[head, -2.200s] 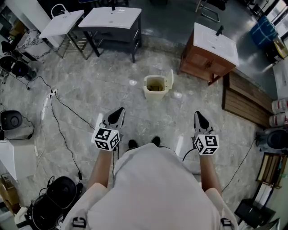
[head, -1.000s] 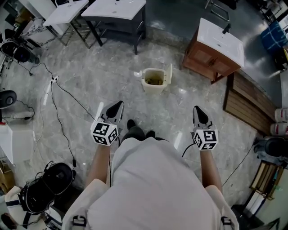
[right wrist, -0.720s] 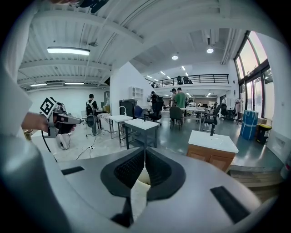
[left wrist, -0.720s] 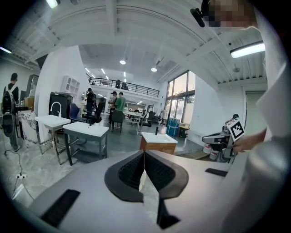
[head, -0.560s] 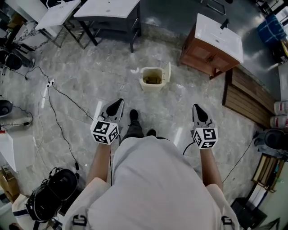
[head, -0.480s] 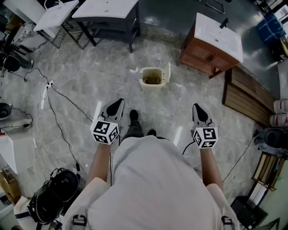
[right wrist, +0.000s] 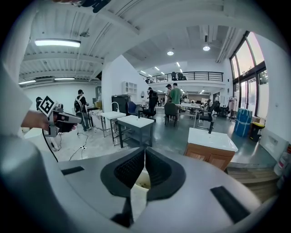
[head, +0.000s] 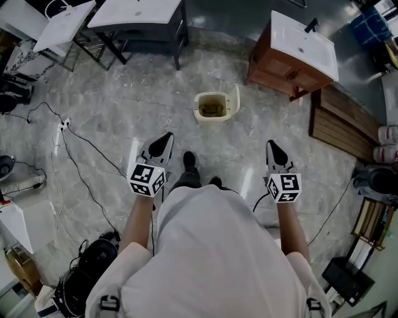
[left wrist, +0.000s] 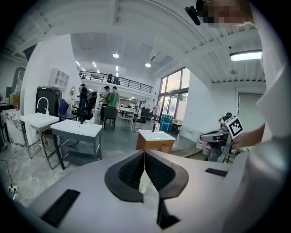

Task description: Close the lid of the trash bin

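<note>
A cream trash bin [head: 213, 107] stands on the marble floor ahead of me, its lid [head: 234, 99] upright on its right side and the inside showing. My left gripper [head: 166, 136] is held out short of the bin and to its left, shut and empty. On the other side my right gripper [head: 272, 144] is also shut with nothing in it, short of the bin and to its right. In the right gripper view the bin [right wrist: 142, 181] peeks through below the closed jaws. The left gripper [left wrist: 144, 153] points toward the wooden cabinet.
A wooden cabinet with a white sink top [head: 292, 59] stands to the right beyond the bin. A grey sink table [head: 140, 18] and a white sink stand [head: 62, 25] are at the back left. Cables [head: 81, 149] trail on the left; wooden boards [head: 342, 124] lie right.
The person has stepped forward and both grippers have been carried toward the bin. The furniture has shifted in the head view. The jaws stayed shut and the lid stayed up.
</note>
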`<state>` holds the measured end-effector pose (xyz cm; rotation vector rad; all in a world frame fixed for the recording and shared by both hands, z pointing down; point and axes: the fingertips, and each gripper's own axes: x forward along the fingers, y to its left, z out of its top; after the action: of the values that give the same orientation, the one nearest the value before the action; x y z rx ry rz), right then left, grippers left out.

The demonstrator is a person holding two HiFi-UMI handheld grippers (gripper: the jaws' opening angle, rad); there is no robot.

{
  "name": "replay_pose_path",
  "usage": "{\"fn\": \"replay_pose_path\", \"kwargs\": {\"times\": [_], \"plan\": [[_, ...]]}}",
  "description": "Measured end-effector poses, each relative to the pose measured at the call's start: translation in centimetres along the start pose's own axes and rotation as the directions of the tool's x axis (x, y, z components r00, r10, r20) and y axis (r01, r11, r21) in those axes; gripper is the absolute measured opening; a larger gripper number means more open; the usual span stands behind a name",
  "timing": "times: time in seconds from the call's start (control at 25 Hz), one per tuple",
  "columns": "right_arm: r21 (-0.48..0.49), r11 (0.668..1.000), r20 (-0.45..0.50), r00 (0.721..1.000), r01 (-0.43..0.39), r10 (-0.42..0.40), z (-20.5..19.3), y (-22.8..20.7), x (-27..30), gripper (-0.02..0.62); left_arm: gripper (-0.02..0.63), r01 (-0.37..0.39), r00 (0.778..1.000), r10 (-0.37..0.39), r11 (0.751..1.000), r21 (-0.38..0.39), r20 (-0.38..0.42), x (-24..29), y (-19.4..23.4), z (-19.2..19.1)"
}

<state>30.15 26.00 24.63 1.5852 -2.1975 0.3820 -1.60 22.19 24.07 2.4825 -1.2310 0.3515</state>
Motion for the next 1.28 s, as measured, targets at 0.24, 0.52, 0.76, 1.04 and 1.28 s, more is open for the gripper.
{"fn": "replay_pose_path", "kwargs": {"times": [0.24, 0.52, 0.76, 1.04, 1.28], "plan": [[-0.005, 1.000, -0.017, 0.999, 0.029, -0.029, 1.4, 1.4, 2.9, 0.031, 0.018, 0.046, 0.999, -0.045, 0.999, 0.022, -0.020, 1.9, 3.4, 0.4], [-0.005, 0.998, -0.035, 0.997, 0.066, -0.066, 2.7, 2.6, 5.5, 0.031, 0.018, 0.102, 0.994, -0.101, 0.994, 0.030, -0.033, 4.1, 6.7, 1.2], [0.003, 0.997, -0.061, 0.995, 0.082, -0.081, 2.8, 3.7, 7.2, 0.031, 0.018, 0.150, 0.988, -0.148, 0.988, 0.037, -0.054, 5.4, 8.4, 1.0], [0.022, 0.997, -0.086, 0.993, 0.079, -0.077, 2.7, 3.2, 8.7, 0.031, 0.018, 0.174, 0.982, -0.171, 0.985, 0.024, -0.077, 6.9, 8.2, 0.6], [0.017, 0.999, -0.092, 0.995, 0.049, -0.047, 2.9, 1.8, 10.4, 0.031, 0.018, 0.162, 0.983, -0.160, 0.987, 0.012, -0.085, 8.4, 7.7, 0.9]]}}
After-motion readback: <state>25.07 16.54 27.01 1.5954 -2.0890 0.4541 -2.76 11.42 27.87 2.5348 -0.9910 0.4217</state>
